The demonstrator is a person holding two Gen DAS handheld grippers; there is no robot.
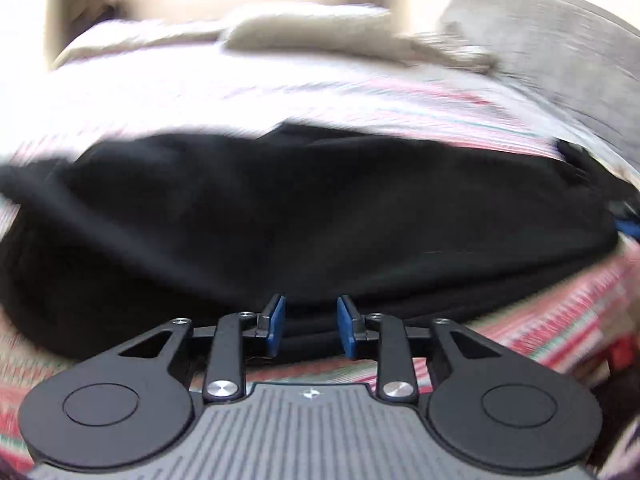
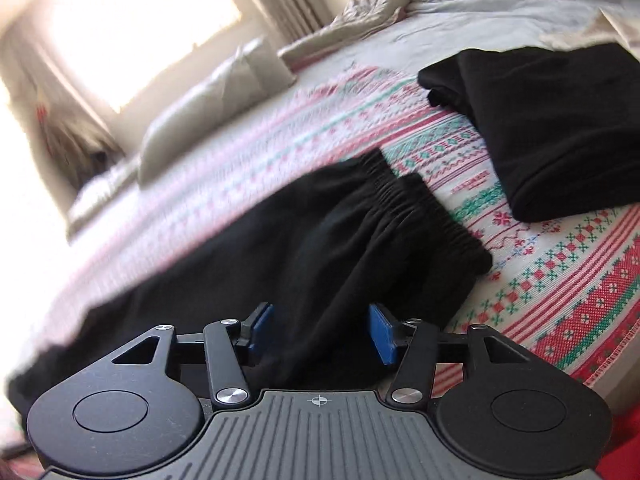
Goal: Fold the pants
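Evidently both tools gape wide with nothing pinched – left gripper and right gripper at the near edge of the black pants on the patterned blanket – so each should bite both layers before lifting far

Pants blurred, cut off left; bedspread pattern smeared.

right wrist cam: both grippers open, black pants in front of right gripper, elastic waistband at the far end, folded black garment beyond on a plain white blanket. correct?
Not quite: the blanket is patterned in red, green and white, not plain white, as the right wrist view shows. The rest stands: pants before the open right gripper, waistband far, folded garment beyond, left gripper open.
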